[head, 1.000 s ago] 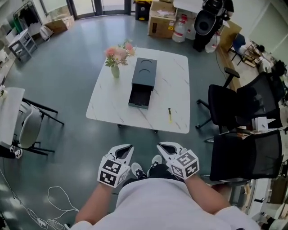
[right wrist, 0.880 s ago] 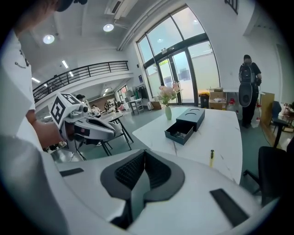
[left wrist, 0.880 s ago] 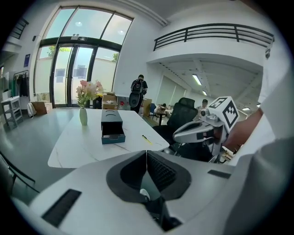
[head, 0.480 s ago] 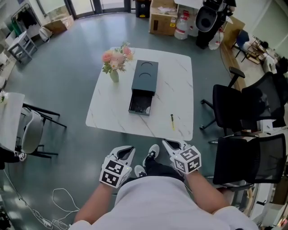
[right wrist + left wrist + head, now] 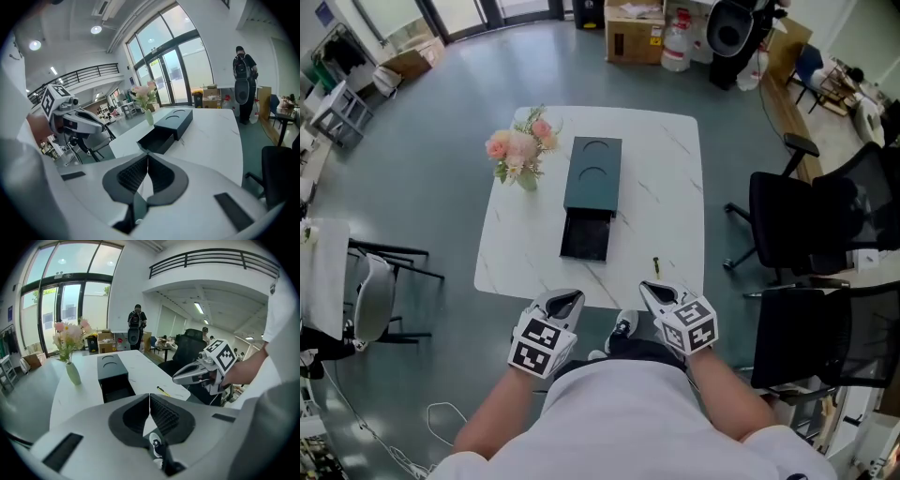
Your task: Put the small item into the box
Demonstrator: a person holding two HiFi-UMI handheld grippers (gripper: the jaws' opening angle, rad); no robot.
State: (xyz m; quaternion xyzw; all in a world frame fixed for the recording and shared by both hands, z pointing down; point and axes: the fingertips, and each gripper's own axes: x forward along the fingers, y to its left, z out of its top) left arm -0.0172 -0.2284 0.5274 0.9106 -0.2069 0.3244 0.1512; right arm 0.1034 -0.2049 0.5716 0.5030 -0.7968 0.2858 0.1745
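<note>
A dark box (image 5: 592, 173) lies in the middle of the white marble table (image 5: 670, 169), its drawer (image 5: 584, 239) pulled out toward me. The small item, a thin yellow and black stick (image 5: 656, 267), lies on the table right of the drawer. My left gripper (image 5: 570, 296) hangs at the table's near edge, below the drawer, jaws shut and empty. My right gripper (image 5: 646, 287) is also shut and empty, just short of the small item. The left gripper view shows the box (image 5: 111, 371), the small item (image 5: 163, 391) and the right gripper (image 5: 176, 378). In the right gripper view the drawer (image 5: 154, 139) stands open.
A vase of pink flowers (image 5: 517, 155) stands on the table left of the box. Two black office chairs (image 5: 797, 225) stand to the right and a chair (image 5: 366, 295) to the left. Cardboard boxes (image 5: 633, 33) sit at the far side. A person (image 5: 241, 82) stands in the background.
I have walked toward the table. Both grippers have moved forward from over the floor to the table's near edge, still shut. The box and small item have not moved.
</note>
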